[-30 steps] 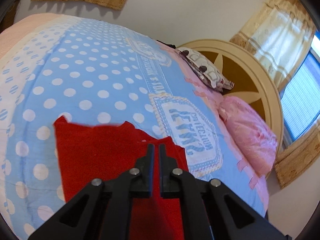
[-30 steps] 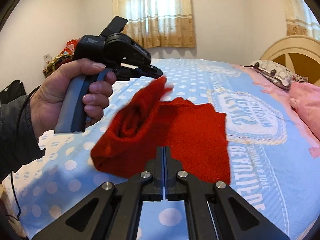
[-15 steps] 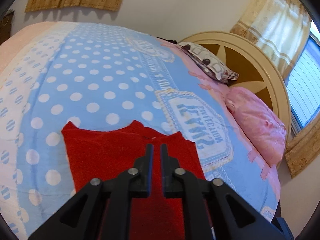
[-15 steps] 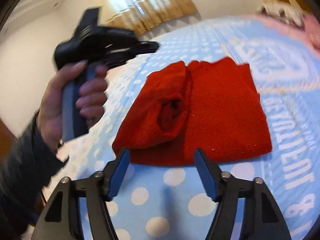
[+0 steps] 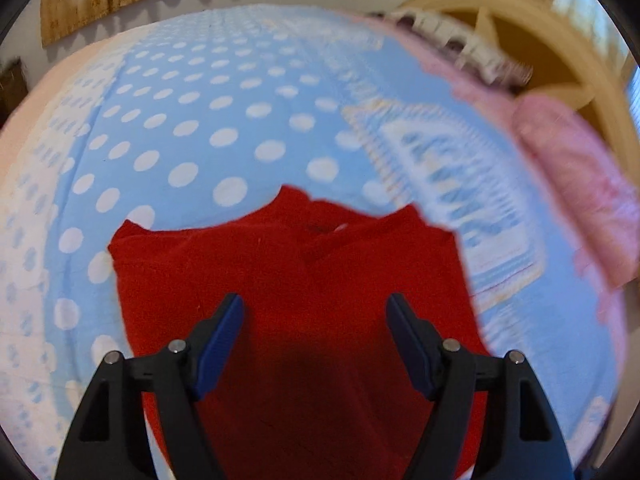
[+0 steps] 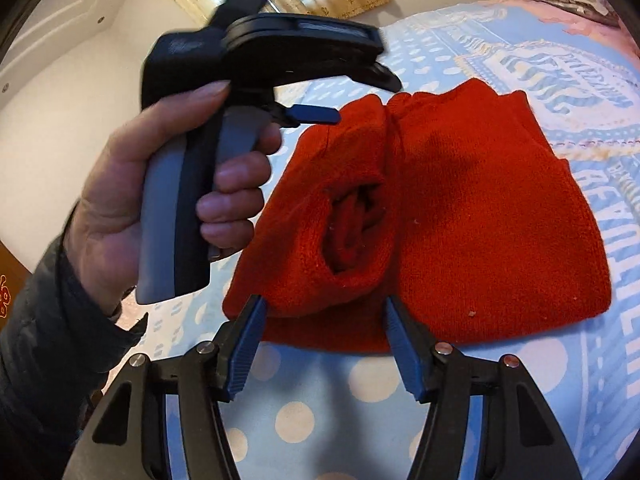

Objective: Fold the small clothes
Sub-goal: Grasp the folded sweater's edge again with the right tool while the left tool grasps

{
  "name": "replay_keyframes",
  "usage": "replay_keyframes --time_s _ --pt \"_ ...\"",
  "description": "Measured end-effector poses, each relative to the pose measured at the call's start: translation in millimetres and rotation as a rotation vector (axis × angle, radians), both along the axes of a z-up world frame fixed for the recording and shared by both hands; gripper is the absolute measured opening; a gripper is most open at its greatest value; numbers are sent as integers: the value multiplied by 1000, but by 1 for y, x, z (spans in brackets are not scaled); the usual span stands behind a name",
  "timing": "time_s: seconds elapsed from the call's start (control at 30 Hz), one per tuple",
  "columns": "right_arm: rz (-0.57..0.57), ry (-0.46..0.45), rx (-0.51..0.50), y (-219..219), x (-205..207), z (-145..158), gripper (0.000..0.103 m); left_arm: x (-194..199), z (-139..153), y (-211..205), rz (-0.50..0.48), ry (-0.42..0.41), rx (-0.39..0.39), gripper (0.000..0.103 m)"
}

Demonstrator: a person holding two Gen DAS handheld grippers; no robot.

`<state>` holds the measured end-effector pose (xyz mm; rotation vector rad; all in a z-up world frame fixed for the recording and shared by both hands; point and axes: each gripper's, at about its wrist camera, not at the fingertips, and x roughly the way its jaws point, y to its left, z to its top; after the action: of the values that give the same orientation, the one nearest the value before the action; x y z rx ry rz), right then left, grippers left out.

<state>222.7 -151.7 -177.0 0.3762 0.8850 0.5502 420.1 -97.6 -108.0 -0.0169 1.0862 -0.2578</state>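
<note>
Released a second ago: red sweater (image 6: 472, 216) dropped from both pinches, now lying flat on the polka-dot bedspread (image 5: 192, 128), well short of the pink pillow (image 5: 580, 184) at the headboard end. Both pairs of fingers pressed together a second back; spread now, with nothing between them.

Left gripper (image 5: 316, 312) hanging above the sweater's near half, blue pads clear of the knit, jaws opening at this moment. View blurred, so the neckline (image 5: 320, 224) only roughly made out at the sweater's far edge, toward the printed panel on the bedspread.

Right gripper (image 6: 322, 320) spread and steady at the sweater's near hem, pads just off the fabric and not pressing on it. Seen from there, the left gripper's handle gripped by a hand (image 6: 168, 196) in a dark sleeve, beside the sweater's left edge.

Also changed: the left sleeve (image 6: 320, 216), lifted in the air a second ago, now folded over onto the body, its open cuff gaping toward the hem. Right side of the sweater lying smooth, apparently tucked already, though not certain from this angle.

Meaning for the task: probably the sleeve fold done and let go, with a narrower rectangle laid out. Likely next, a fresh hold at the hem and a fold up toward the neckline. Possible trouble: the bulky cuff sitting proud and springing loose when the hem comes up.
</note>
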Motion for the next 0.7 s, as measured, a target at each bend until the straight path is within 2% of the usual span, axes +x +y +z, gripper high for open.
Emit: replay_keyframes --time_s 0.07,0.23,0.3,0.33,0.37,0.4,0.47,0.53,0.7 --pt "0 -2 14 -2 2 0 61 2 -9 -9 -3 28 96 73" --pt "-2 -2 36 -2 9 -4 61 1 -20 -18 -21 51 163 73" --pt "3 -2 40 -1 11 -6 61 2 -27 -17 -22 75 188 60" --pt "2 -2 41 -1 12 -6 61 2 -27 -18 -20 77 192 49" --pt "1 -4 43 -2 12 -7 54 2 -27 -16 -25 72 199 33" --pt "2 -9 43 -2 12 -7 36 1 -27 -14 -34 66 207 23" --pt "0 -9 37 -2 15 -9 16 -1 -22 -12 -48 62 182 11" --pt "11 -22 28 0 14 -8 11 -4 -15 -12 -59 36 185 10" --pt "4 -102 -3 1 5 3 8 -14 11 -4 -40 -32 109 9"
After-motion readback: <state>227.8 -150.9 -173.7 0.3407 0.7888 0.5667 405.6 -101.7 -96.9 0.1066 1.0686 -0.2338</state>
